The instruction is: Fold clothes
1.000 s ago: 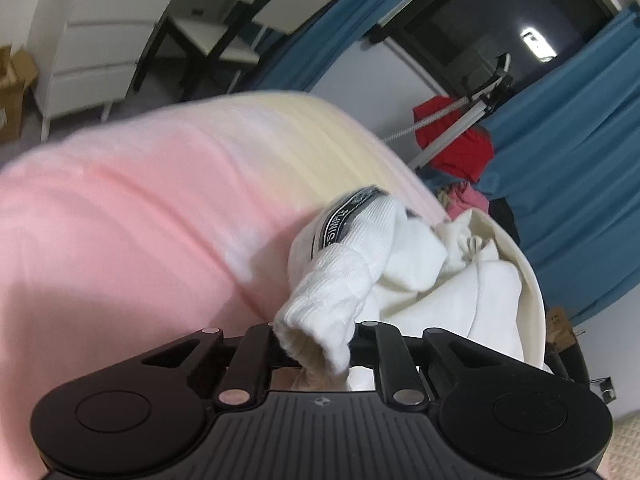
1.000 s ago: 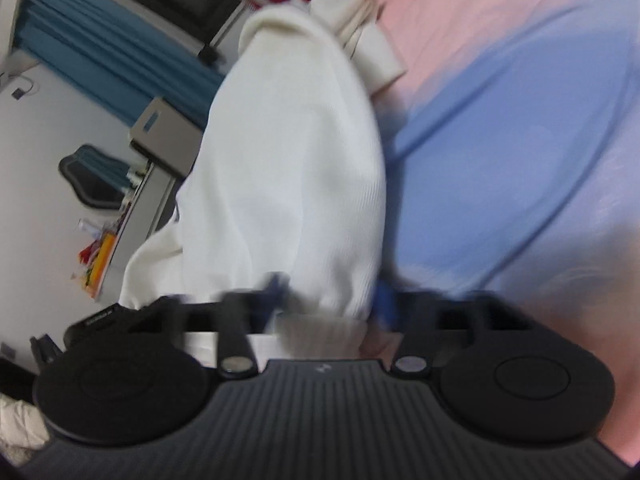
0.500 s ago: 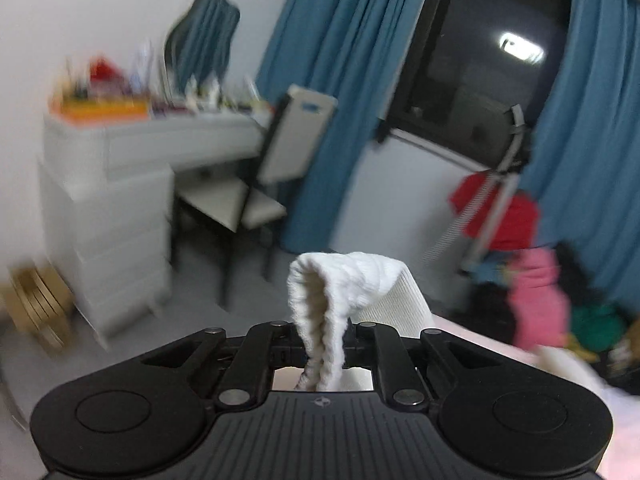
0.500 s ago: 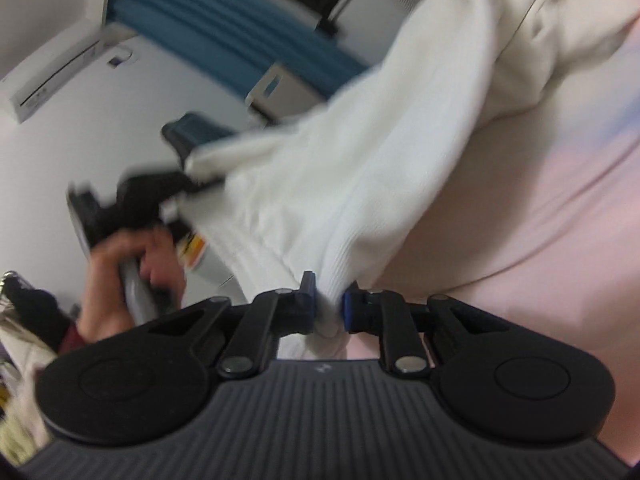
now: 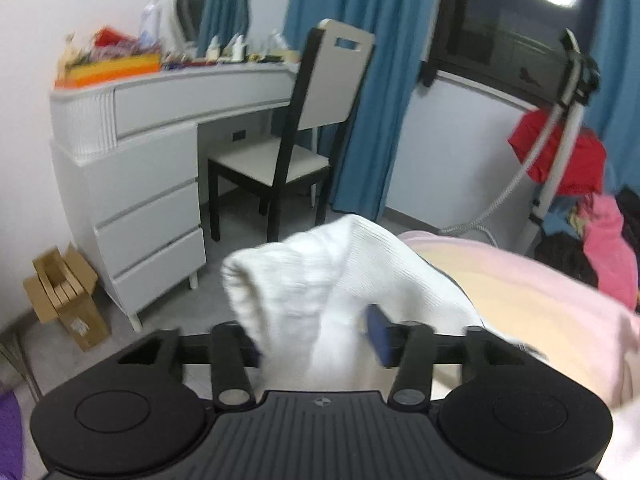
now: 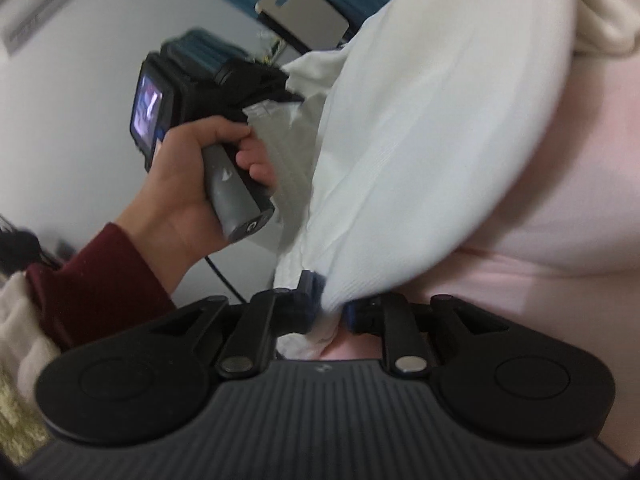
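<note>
Spreading apart since a half-second earlier, the left gripper (image 5: pixel 316 344) gaped wide, white sweater (image 5: pixel 332 276) draped loosely between at lower centre; the right gripper (image 6: pixel 328 312) pinched its hem (image 6: pixel 420 152) above the pink bed (image 6: pixel 560 220), suggesting a regrasp.

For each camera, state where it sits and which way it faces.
Left wrist: sits on the left gripper, faces the dresser and chair; only its fingers show.
Right wrist: sits on the right gripper, faces across the pink bedding; the person's left hand shows.
Shared: the white garment, chair.
</note>
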Demonstrator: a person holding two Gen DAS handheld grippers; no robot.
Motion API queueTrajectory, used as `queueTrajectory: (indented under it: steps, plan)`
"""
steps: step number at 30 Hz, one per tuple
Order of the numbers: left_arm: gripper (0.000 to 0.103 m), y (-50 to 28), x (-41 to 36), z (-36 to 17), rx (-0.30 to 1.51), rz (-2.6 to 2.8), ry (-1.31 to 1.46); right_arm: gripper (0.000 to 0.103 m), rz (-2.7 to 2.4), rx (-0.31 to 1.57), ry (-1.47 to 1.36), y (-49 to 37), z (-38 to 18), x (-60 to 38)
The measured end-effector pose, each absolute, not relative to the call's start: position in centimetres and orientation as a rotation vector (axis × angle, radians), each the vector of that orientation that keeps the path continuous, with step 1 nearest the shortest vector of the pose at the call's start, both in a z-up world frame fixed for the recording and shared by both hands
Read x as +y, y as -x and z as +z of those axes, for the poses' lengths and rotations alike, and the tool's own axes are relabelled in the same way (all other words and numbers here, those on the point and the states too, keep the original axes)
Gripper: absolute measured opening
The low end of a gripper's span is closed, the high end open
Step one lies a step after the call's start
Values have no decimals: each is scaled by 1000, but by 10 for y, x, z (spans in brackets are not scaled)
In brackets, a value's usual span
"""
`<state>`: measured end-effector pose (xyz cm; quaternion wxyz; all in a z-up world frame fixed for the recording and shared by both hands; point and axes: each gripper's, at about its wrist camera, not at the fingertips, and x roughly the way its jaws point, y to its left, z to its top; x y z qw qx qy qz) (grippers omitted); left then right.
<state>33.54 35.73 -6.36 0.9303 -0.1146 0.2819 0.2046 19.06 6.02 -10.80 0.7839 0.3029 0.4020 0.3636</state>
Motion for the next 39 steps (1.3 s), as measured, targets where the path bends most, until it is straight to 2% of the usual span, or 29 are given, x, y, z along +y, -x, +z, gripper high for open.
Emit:
queueTrajectory:
  steps: [1,2,3,4,16,21,24,30,36,38,39]
  plan:
    - [73,-328,352,-61,573,407,224,32,781,866,-627,-189,-103,58]
    - [79,-321,347,-58,568,395,214,49,777,865,-600,-188,-98,56]
    - [90,-313,342,-55,563,384,204,71,773,864,-573,-187,-93,54]
    - [93,-306,336,-52,559,372,193,77,762,847,-554,-183,-88,49]
    - [97,-126,212,-10,433,74,200,78,520,503,-241,-108,-5,-103]
    - [97,-109,157,-24,456,-20,207,78,379,419,-136,-69,-8,-178]
    - [94,-130,131,-30,477,-53,225,78,312,412,-194,-65,-15,-210]
    - [88,-232,90,-35,506,-18,259,78,206,400,-259,-89,-29,-243]
    - [79,-340,33,-45,476,-11,103,77,155,456,-252,-124,-64,-258]
    - [68,-369,20,-52,494,-1,89,77,148,482,-274,-137,-75,-265]
    - [52,-382,13,-55,506,-6,80,77,145,496,-283,-145,-80,-268]
